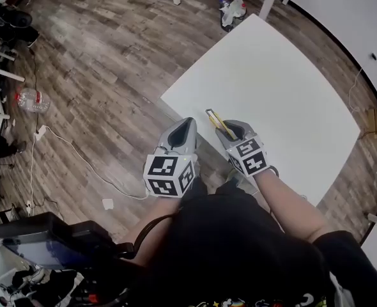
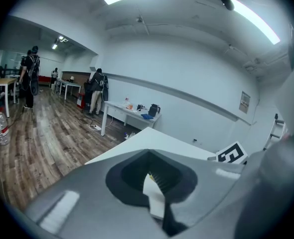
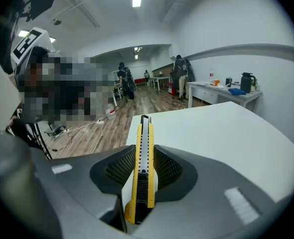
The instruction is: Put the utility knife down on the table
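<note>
Knife (image 3: 142, 163): yellow body, black slider, notched rail along the top. We are gripping it in the right gripper (image 1: 232, 130), with the jaws clamped on its flat sides around the rear half. The tip is projecting forward, away from us. We cannot tell whether a blade is out.

Location: we are carrying it in the air over the near left corner of the table (image 1: 291, 88). The tip is reaching across the white top, close to the left edge, and nothing of it is touching the surface.

Left gripper (image 1: 183, 130): we are holding it just left of the right one, off the table's near edge and over the floor. Its jaws are pressed together with nothing between them.

Handling, as we are judging it: light, stiff and slim, with a smooth plastic shell. It is unlikely to bend or break. It may pivot between the pads, since much of its length is overhanging in front.

Hold: mid-body on the flat sides, as now, well clear of the tip end.

Setting down: we are favouring a spot farther right, away from the corner. The body should be lying flat on the top before the jaws part. Released from height, it could bounce or skid on the smooth surface and go over the edge.
</note>
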Demonstrator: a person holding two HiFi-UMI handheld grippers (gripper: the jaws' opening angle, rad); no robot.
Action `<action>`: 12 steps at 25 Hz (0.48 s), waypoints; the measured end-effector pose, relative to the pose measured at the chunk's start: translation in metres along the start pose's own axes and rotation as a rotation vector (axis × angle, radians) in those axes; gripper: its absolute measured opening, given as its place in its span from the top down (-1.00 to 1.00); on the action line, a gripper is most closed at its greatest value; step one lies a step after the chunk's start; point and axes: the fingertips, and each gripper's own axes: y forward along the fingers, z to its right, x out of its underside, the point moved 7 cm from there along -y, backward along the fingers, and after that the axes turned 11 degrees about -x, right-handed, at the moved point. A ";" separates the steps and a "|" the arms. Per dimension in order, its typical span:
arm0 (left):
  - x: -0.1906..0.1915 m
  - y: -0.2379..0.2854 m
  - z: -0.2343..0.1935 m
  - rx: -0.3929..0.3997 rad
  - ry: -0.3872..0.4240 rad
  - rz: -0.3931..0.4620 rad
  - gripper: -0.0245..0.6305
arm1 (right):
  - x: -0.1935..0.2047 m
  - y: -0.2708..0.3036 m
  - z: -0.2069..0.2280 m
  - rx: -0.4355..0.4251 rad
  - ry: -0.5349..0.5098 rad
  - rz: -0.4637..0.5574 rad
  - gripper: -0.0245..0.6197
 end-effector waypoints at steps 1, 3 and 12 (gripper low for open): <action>0.003 -0.001 -0.006 -0.006 -0.009 -0.002 0.92 | 0.001 0.008 -0.002 -0.005 -0.013 -0.020 0.50; 0.007 -0.002 -0.017 -0.017 -0.026 -0.007 0.92 | 0.001 0.023 -0.005 -0.008 -0.040 -0.046 0.50; 0.016 0.009 -0.028 -0.004 -0.049 -0.034 0.92 | 0.017 0.053 0.002 0.000 -0.053 -0.193 0.50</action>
